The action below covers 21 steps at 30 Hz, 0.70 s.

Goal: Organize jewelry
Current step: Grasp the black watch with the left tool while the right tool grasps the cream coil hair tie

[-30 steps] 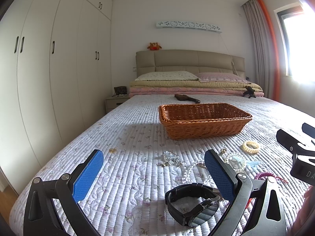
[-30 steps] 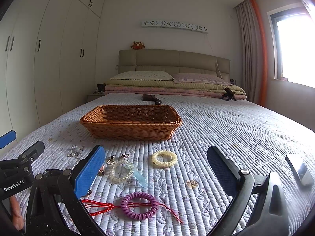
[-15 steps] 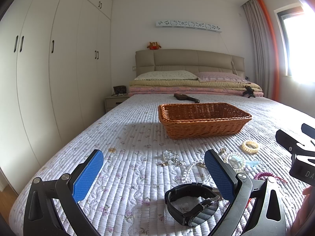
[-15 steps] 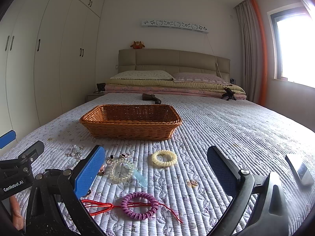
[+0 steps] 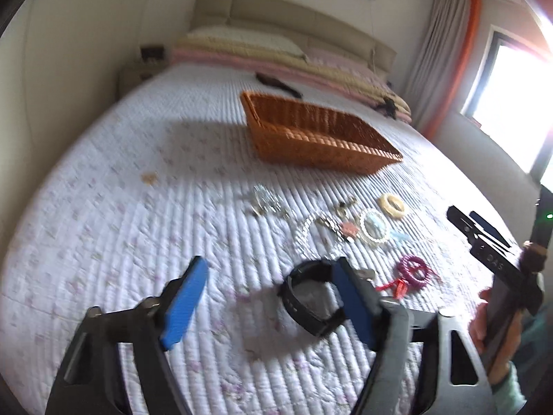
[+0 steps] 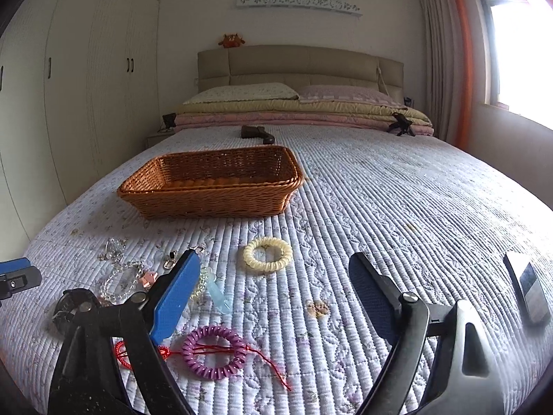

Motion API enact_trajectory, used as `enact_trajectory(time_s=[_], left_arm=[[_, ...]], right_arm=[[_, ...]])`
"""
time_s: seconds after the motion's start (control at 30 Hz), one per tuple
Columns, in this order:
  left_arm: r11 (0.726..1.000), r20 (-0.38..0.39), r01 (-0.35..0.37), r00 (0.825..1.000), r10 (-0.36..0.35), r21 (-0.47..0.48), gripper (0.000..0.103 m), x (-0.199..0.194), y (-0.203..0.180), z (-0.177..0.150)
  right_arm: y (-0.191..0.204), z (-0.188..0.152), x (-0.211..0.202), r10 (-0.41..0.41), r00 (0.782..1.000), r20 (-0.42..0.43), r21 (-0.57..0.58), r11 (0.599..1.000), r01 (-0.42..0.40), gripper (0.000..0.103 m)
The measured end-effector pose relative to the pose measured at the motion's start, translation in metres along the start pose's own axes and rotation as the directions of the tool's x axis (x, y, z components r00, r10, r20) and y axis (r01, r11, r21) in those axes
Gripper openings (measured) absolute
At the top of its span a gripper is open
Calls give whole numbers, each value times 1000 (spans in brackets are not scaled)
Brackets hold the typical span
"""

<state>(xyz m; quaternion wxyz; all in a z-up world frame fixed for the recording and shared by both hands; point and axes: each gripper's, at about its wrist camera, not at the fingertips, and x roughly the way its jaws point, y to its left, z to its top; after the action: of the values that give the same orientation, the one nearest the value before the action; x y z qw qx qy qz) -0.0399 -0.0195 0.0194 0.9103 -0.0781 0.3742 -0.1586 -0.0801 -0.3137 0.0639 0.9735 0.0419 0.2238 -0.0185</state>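
The jewelry lies loose on the bed (image 6: 397,186), spread in a band in front of the basket (image 6: 211,181), which stands empty and open-topped just behind it. That layout suits a sorting job: each piece sits apart enough to be picked singly, and the basket is near enough to take them with a short carry.

The left claw (image 5: 268,299) tilts down toward the black watch (image 5: 311,306). Its jaws are closing, yet nothing is clamped: the right-hand blue pad stands in front of the watch strap and the left pad is well off to the side over bare quilt. Judged from this, the watch is the left claw's target, since it is the nearest and bulkiest piece on that side.

The right claw (image 6: 273,297) hangs low over the quilt, its jaws also closing with only bedding between them. The purple coil band (image 6: 215,352) with its red cord (image 6: 138,352) lies just under its left pad, and the cream ring (image 6: 268,253) sits farther ahead, so one of these is the likely pick.

Between the two claws lie the bead bracelet (image 5: 312,238), a clear crystal ring (image 5: 375,225) and small clasps, too blurred in the left view to name closely. A phone-like slab (image 6: 527,292) rests apart at the right.
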Motion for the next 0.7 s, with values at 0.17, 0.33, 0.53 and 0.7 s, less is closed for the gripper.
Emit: enact_trajectory(time_s=[0.17,0.33,0.53,0.7], left_arm=[[991,-134,114,983,-122,-64,55,21,7,4],[993,-234,106,966,-114,-43,51,28,0,16],[998,-322,61,945,-59,-5,35,49,-6,19],[999,-340,46,939,-44,-2,29,56,-5,21]], right_arm=[[-16,9,22,49,991,-127,-50,997,-55,55],[-27,17,61,89,961,-261,-63,992,-108,44],[-28,22,108,81,932,-354,-73,991,-114,37],[-22,20,138,83,912,-402,-67,990,-120,37]])
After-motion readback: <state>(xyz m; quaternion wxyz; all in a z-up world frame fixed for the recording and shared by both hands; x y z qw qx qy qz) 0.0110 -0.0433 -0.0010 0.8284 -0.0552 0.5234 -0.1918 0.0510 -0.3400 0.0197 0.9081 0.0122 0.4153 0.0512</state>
